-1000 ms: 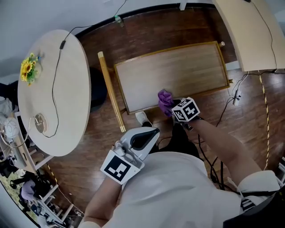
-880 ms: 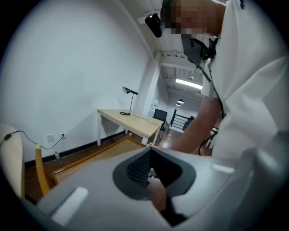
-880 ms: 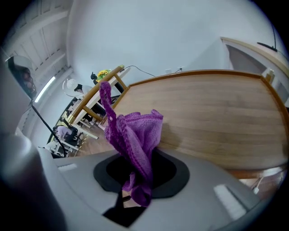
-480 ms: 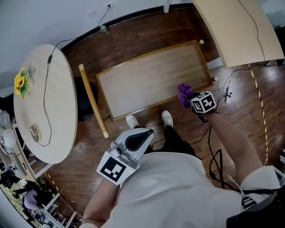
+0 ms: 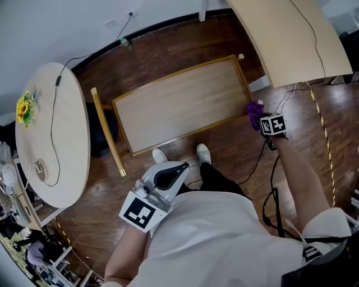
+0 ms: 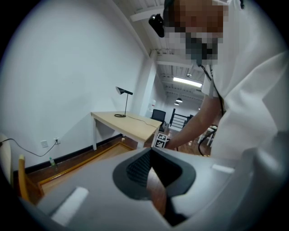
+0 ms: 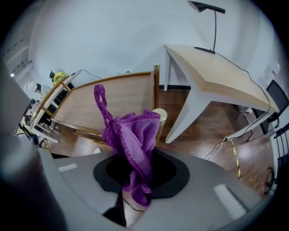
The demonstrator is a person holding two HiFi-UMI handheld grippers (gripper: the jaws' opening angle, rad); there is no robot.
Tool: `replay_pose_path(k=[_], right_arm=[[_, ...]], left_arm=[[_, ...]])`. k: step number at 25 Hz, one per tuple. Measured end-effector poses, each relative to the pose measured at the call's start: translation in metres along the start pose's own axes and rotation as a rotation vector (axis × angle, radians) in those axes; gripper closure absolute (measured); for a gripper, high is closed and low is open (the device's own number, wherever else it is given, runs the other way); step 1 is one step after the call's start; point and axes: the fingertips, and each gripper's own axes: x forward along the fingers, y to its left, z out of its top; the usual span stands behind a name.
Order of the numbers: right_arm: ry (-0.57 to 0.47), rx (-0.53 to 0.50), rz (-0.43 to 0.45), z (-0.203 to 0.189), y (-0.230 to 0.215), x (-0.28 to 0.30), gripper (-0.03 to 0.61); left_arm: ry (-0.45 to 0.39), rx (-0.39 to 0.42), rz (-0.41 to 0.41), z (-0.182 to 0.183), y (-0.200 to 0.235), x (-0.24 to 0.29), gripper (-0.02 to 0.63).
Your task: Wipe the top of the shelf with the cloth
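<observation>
The shelf top [image 5: 185, 103] is a pale wooden panel with a raised rim, seen from above in the head view. My right gripper [image 5: 259, 117] is shut on a purple cloth [image 5: 255, 110], held just past the shelf's front right corner, over the floor. In the right gripper view the cloth [image 7: 131, 137] bunches up out of the right gripper [image 7: 135, 169], hiding part of a corner post [image 7: 160, 113], with the shelf top [image 7: 113, 94] beyond it to the left. My left gripper [image 5: 178, 168] is held close to the person's body, shut with nothing in it [image 6: 151, 153].
A round white table [image 5: 73, 129] with sunflowers [image 5: 24, 109] and a cable stands at the left. A pale desk [image 5: 291, 39] stands close to the shelf's right end, with a lamp [image 7: 207, 7] on it. Cables [image 5: 270, 168] trail on the dark wood floor, and the person's feet [image 5: 160, 155] stand at the shelf's front.
My right gripper has carried the cloth rightward along the shelf's front edge and off past its right corner. The left gripper has stayed by the body.
</observation>
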Motion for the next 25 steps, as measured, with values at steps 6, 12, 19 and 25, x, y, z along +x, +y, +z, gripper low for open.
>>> replay_pose_path(k=[6, 12, 19, 25], right_arm=[[-0.006, -0.005, -0.011, -0.005, -0.019, -0.003, 0.482], [-0.104, -0.039, 0.063, 0.0, 0.008, -0.028, 0.482], [-0.347, -0.01, 0.145, 0.003, 0.075, -0.105, 0.482], [-0.52, 0.024, 0.149, -0.03, 0.14, -0.178, 0.48]], left_arm=[[-0.004, 0.007, 0.071, 0.007, -0.006, 0.002, 0.595], [0.011, -0.007, 0.168, 0.007, -0.012, -0.015, 0.595], [0.009, 0.041, 0.189, -0.003, -0.029, -0.063, 0.595], [-0.08, 0.075, 0.173, -0.014, -0.074, -0.117, 0.595]])
